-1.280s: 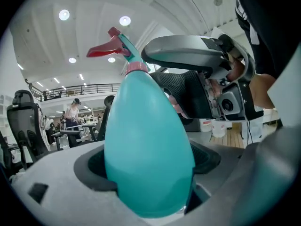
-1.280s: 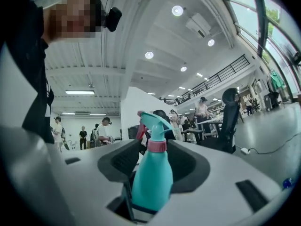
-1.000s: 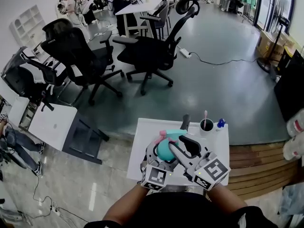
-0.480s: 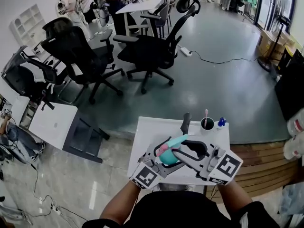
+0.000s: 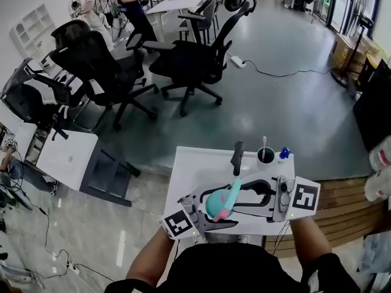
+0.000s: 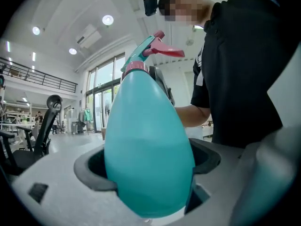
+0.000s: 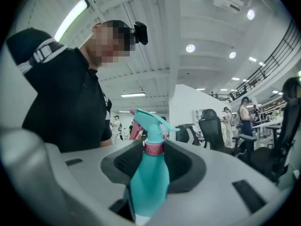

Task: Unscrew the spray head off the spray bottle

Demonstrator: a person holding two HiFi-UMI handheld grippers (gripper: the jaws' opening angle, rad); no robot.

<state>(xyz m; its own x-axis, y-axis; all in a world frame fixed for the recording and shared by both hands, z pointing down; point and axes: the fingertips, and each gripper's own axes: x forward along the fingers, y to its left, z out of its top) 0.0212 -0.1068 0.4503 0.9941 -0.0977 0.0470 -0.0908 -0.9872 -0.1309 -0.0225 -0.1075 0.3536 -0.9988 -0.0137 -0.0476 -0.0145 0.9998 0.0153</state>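
Observation:
A teal spray bottle (image 5: 215, 202) with a teal and pink spray head (image 5: 230, 198) is held in the air over the small white table (image 5: 190, 163). My left gripper (image 5: 206, 211) is shut on its fat body (image 6: 148, 159), which fills the gap between the pads; the spray head (image 6: 153, 48) stands above. My right gripper (image 5: 239, 195) comes in from the right. In the right gripper view the pink collar (image 7: 153, 148) sits between the dark pads (image 7: 188, 166) of that gripper (image 7: 153, 160), under the spray head (image 7: 149, 121). Those jaws are opening slightly.
At the table's far edge stand a black cup (image 5: 265, 159) with a pink stick, a small blue thing (image 5: 283, 156) and a black upright object (image 5: 237, 156). Black office chairs (image 5: 189, 60) stand beyond on the grey floor. Wooden decking (image 5: 342, 212) lies to the right.
The grippers have drawn apart sideways, the left one down-left and the right one rightward. The bottle has turned so that its spray head now points down toward me.

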